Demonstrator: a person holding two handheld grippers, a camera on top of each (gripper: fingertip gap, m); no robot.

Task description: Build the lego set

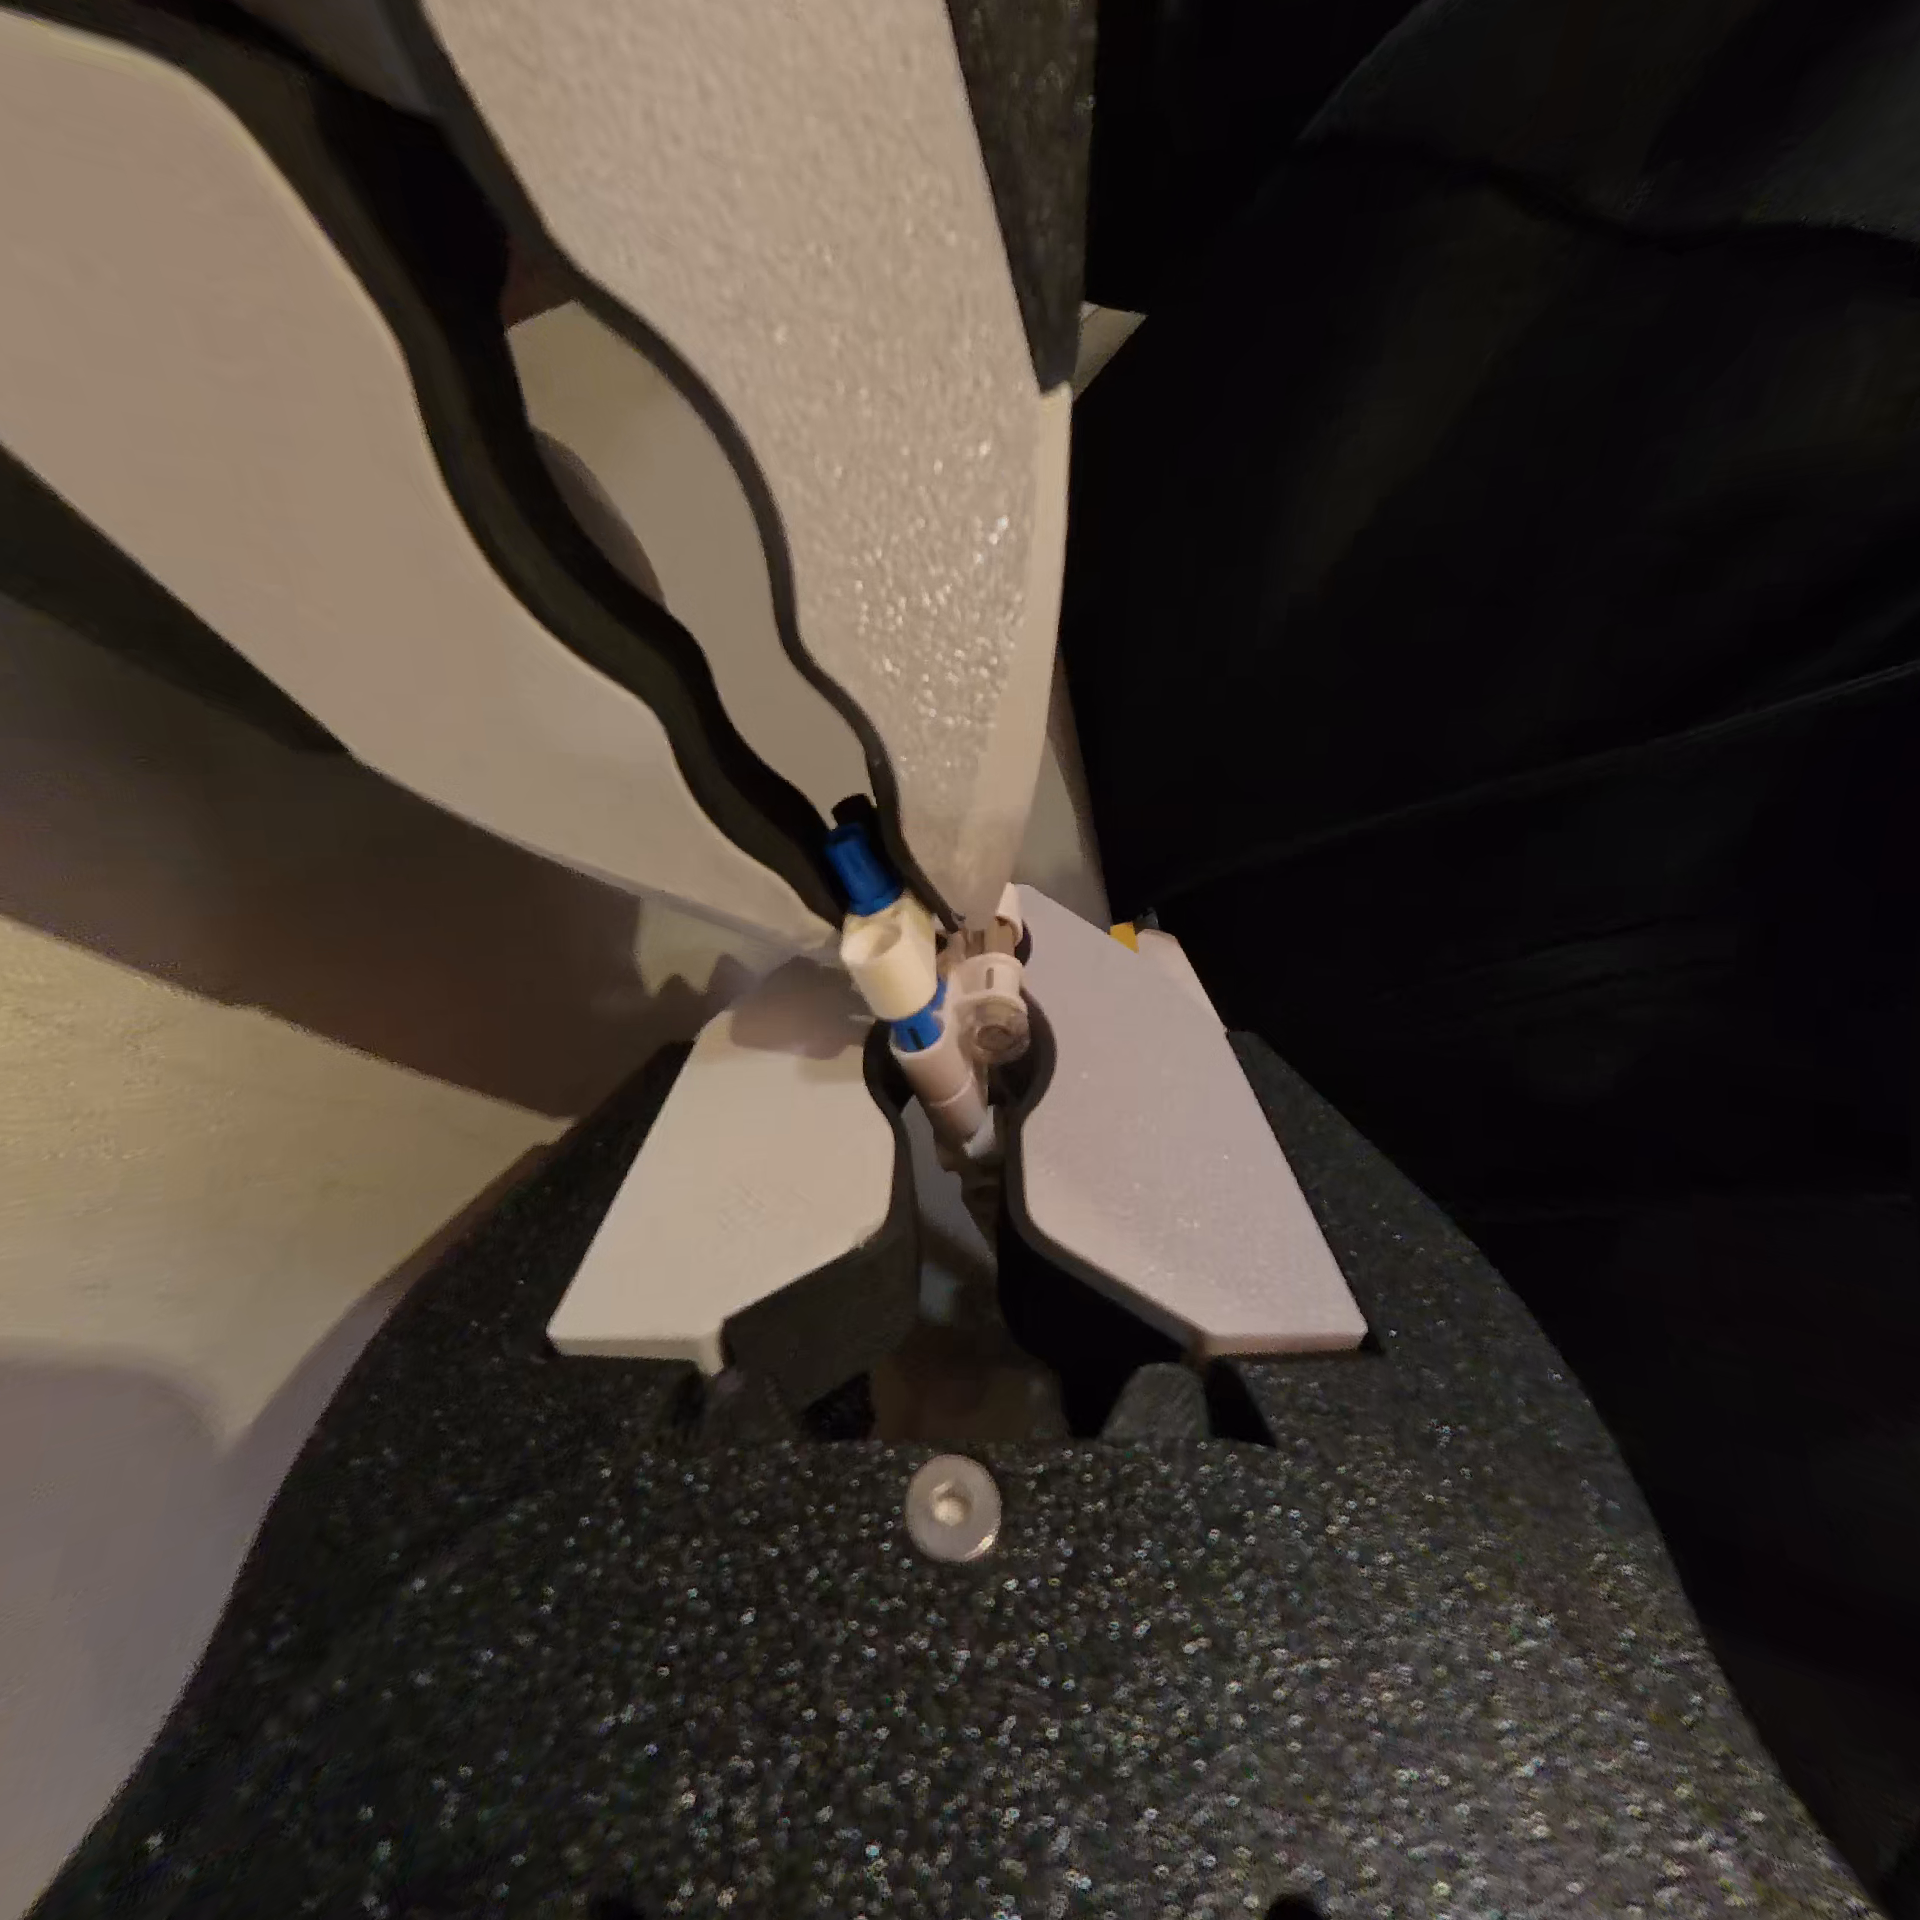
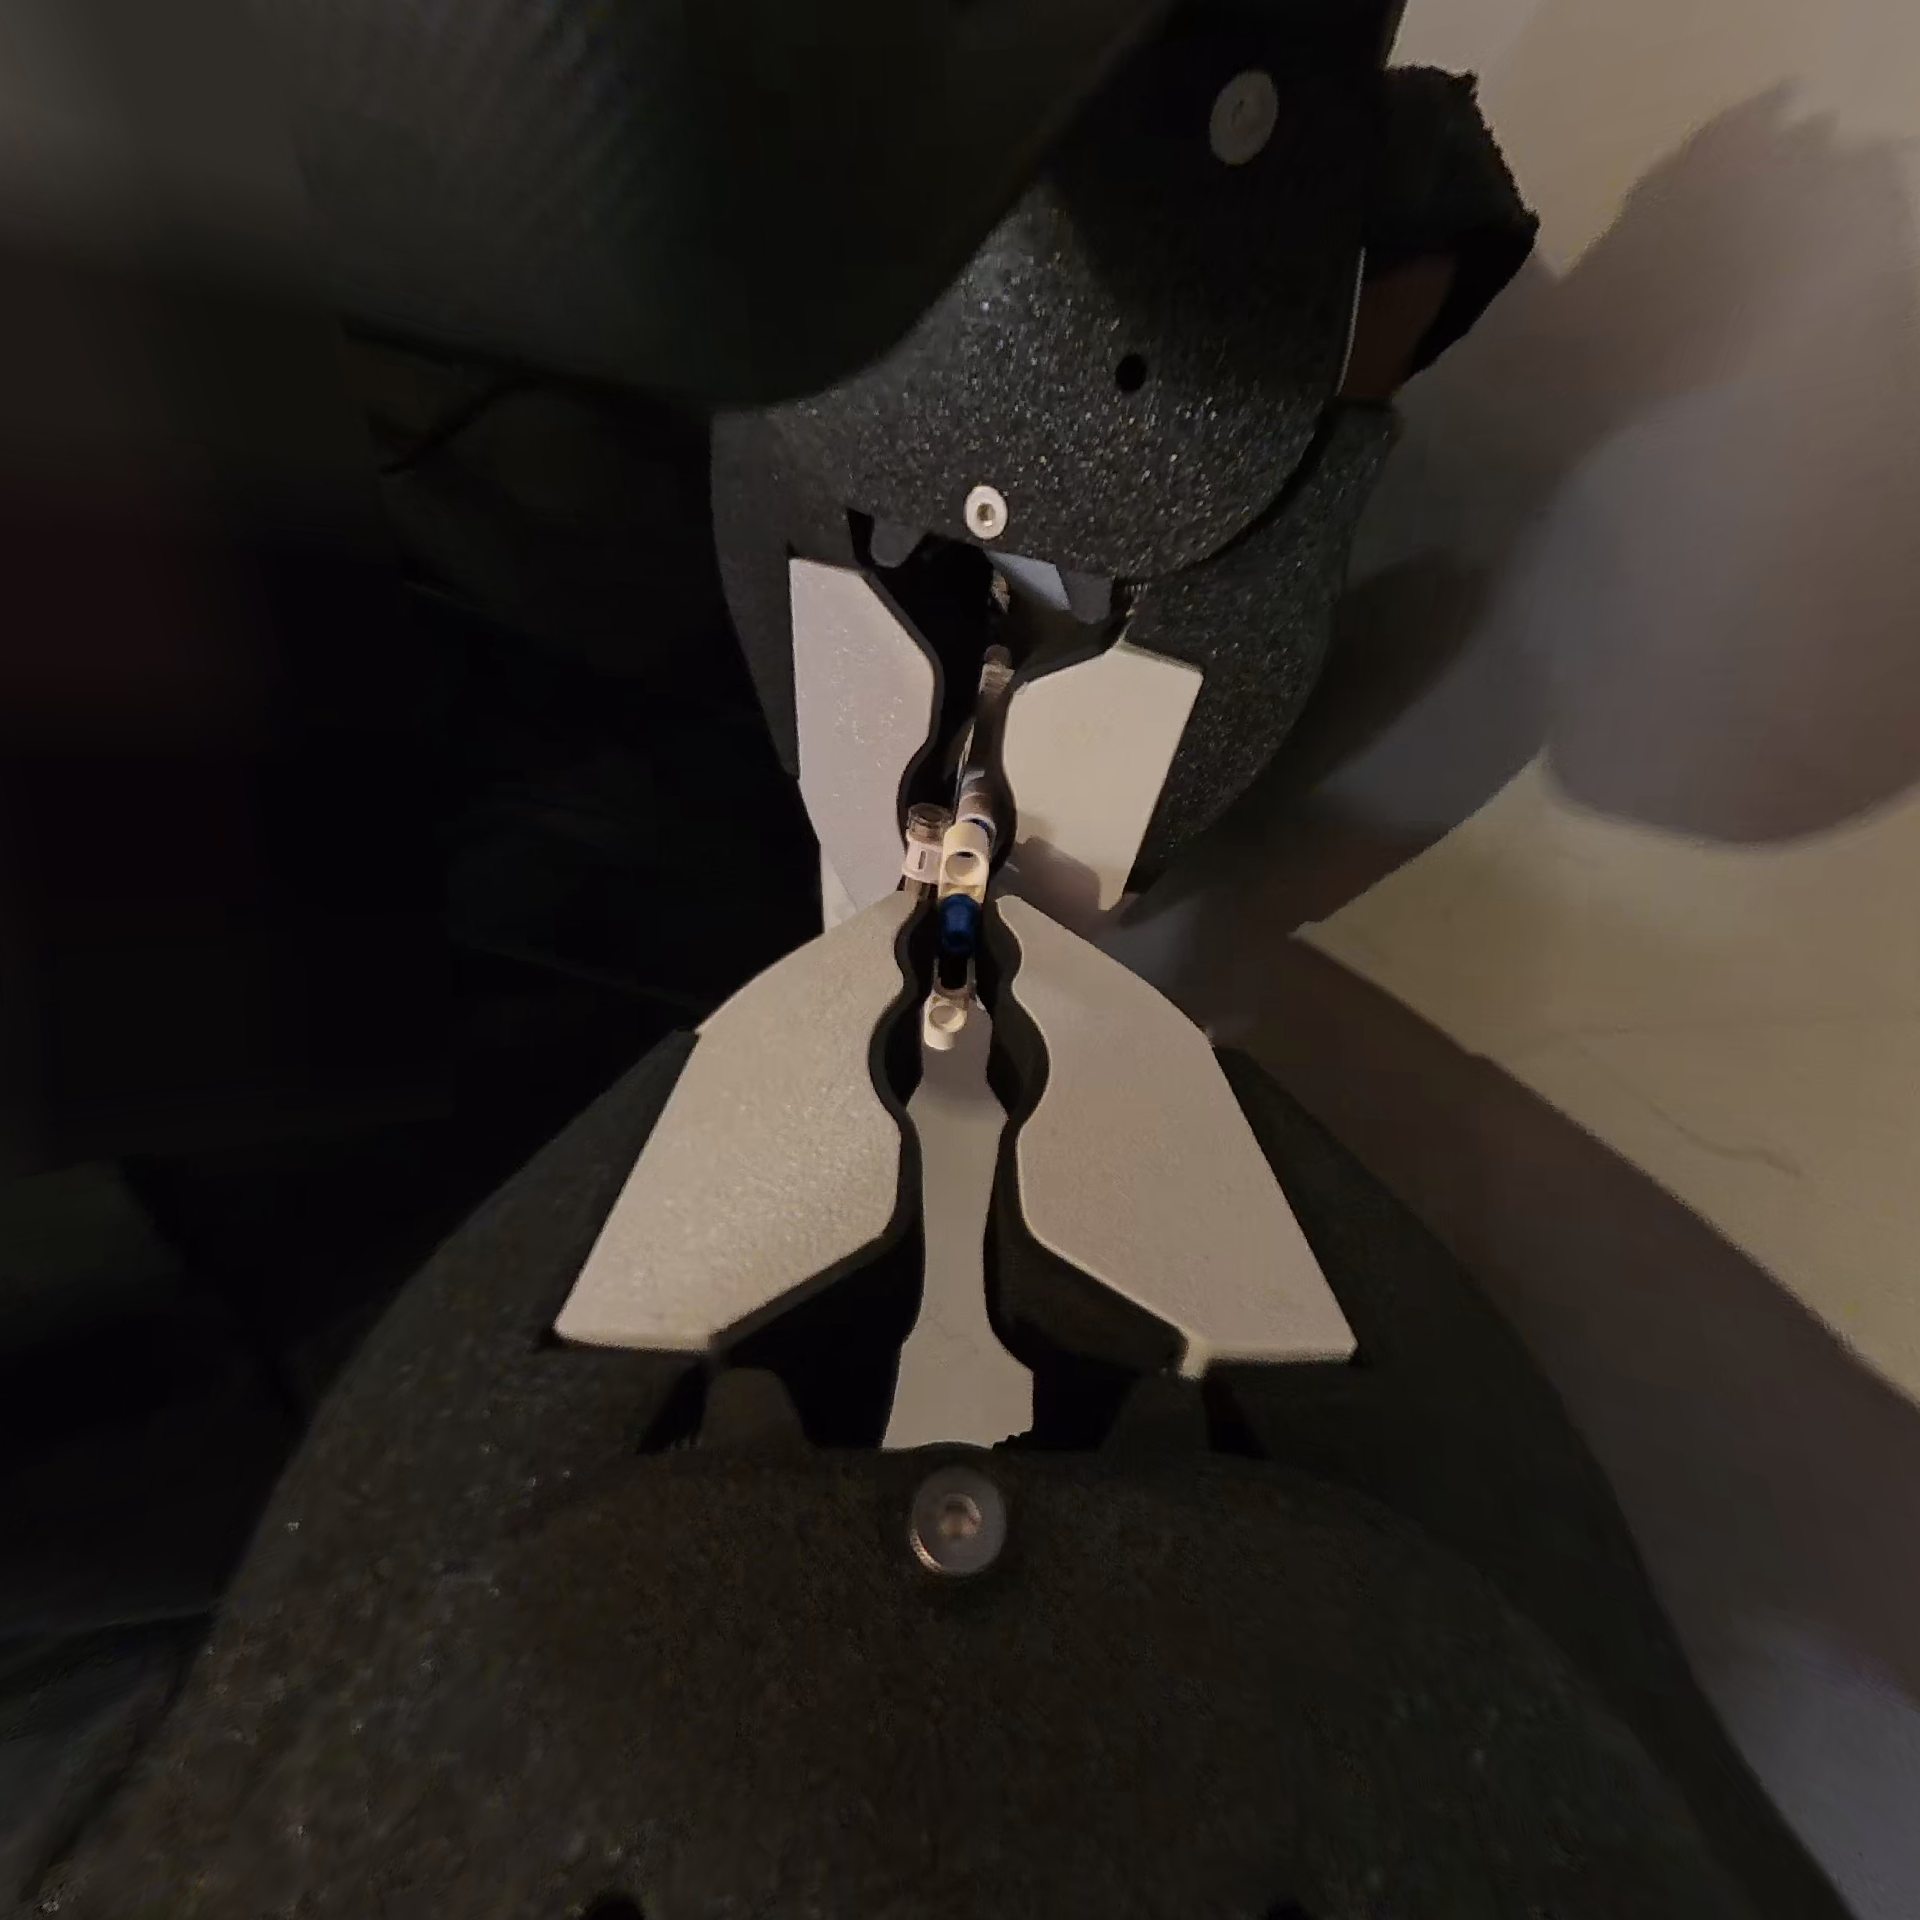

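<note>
Two grippers meet tip to tip on one small assembly of white and blue plastic connector pieces (image 1: 899,971), held up in the air over a pale surface (image 1: 156,1122). The left gripper (image 1: 961,1081) has its jaws pinching the white rod end of the assembly, along with a small white clip piece (image 1: 992,987) beside it. The right gripper (image 2: 956,966) pinches the opposite end, its jaws closed on the blue pin (image 2: 956,928) and white link (image 2: 948,1020). Gripping from both ends likely steadies the joint between the pieces. Dark fabric (image 1: 1507,623) fills the background.
</note>
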